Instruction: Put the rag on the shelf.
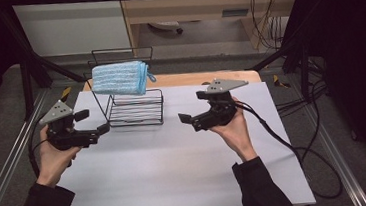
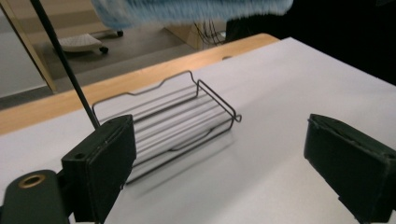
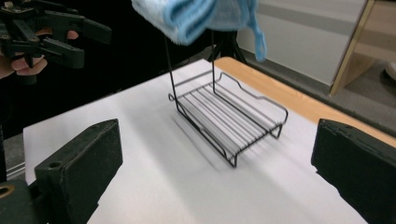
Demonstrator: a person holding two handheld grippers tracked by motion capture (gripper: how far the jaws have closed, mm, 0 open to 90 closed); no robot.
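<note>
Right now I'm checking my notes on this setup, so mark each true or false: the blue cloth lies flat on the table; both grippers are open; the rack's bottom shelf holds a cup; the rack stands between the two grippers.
1. The blue cloth lies flat on the table. False: it rests on top of the wire rack.
2. The left gripper and right gripper are open. True: nothing sits between either's jaws.
3. The rack's bottom shelf holds a cup. False: it is bare.
4. The rack stands between the grippers. True.
</note>
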